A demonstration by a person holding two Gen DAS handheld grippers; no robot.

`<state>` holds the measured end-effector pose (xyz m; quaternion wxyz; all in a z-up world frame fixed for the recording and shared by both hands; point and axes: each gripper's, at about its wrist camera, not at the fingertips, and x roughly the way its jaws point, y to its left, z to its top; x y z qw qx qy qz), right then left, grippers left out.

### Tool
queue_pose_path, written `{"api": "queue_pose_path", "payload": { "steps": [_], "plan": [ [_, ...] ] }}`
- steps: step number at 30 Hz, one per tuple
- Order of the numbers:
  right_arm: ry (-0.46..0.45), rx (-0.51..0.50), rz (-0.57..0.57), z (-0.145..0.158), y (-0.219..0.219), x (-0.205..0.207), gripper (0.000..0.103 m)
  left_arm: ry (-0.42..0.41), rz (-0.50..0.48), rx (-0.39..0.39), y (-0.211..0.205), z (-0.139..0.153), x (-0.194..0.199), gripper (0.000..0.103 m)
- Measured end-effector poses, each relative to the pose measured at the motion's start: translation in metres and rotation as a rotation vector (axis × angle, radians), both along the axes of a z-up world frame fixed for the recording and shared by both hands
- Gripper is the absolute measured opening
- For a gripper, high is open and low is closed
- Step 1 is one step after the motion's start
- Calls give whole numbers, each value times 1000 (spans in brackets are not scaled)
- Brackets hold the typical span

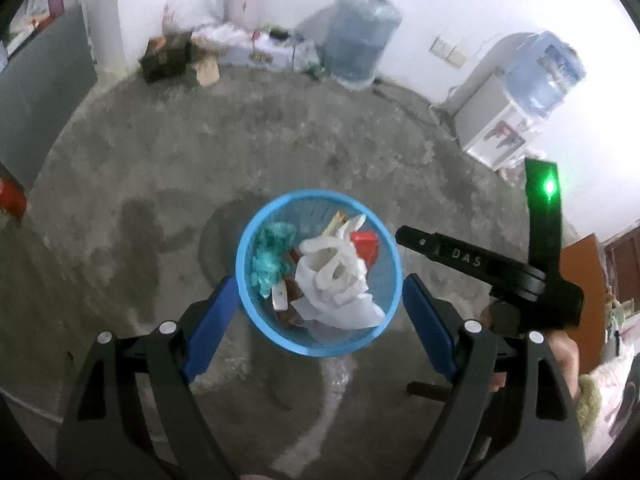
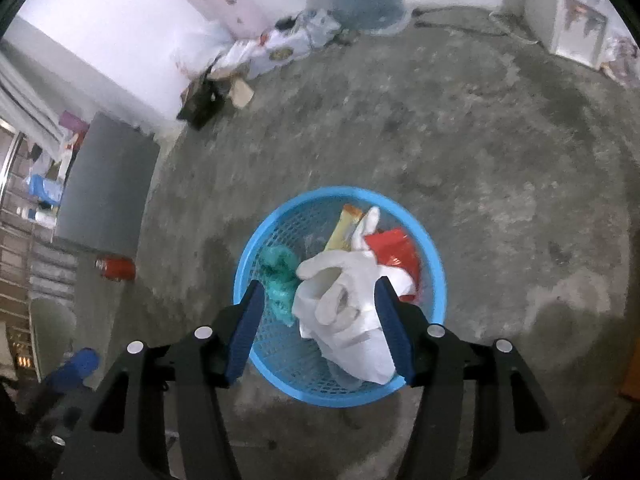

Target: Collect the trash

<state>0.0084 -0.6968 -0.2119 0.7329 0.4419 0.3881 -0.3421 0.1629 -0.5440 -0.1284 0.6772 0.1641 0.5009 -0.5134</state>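
Left wrist view had the left gripper [image 1: 318,312] nearest, its blue pads spread wide to either side of the bin [image 1: 318,344] and holding nothing. That bin — round, bright blue mesh — stood on the grey floor [image 1: 160,160], filled with a white glove [image 1: 334,276] on top, a teal crumple [image 1: 270,260] at its left, a red wrapper [image 1: 366,242] and a yellow-orange one [image 1: 336,222] toward the far rim. Right of it hung the right gripper's black body with a green light [image 1: 550,188], a hand [image 1: 564,354] behind it. Farther off stood a water jug [image 1: 360,36], a dispenser [image 1: 516,108] and clutter [image 1: 224,48] along the wall.

Right wrist view showed the right gripper [image 2: 320,326] partly open above the same bin [image 2: 276,216]; the glove [image 2: 344,300] lay between the pads, but whether the right pad touched it could not be told. Only this view showed a red can [image 2: 116,268] on the floor and a grey cabinet [image 2: 104,184] — and the left gripper's blue tip [image 2: 74,366].
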Motion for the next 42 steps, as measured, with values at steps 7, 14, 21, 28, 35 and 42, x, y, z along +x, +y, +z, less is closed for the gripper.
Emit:
{"api": "queue_pose_path", "payload": {
  "steps": [7,14,21,28,35,42],
  "plan": [
    [-102,-221,57,98,67,-5,68,-78,8,-184,88,90,-9,84],
    [-209,-491,230,199,209,-9,92,-282,295,-264,247,179,-19,93],
    [-283,-645,527,248,351,-16,97,-552,677,-133,390,213,-60,94],
    [-251,-736,728,249,452,-28,97,-582,922,-49,496,194,-114,94],
    [-76,-643,830,201,491,-33,97,-447,1045,134,552,135,-152,94],
    [26,-710,830,179,497,-48,97,-368,1068,198,562,109,-165,94]
  ]
}}
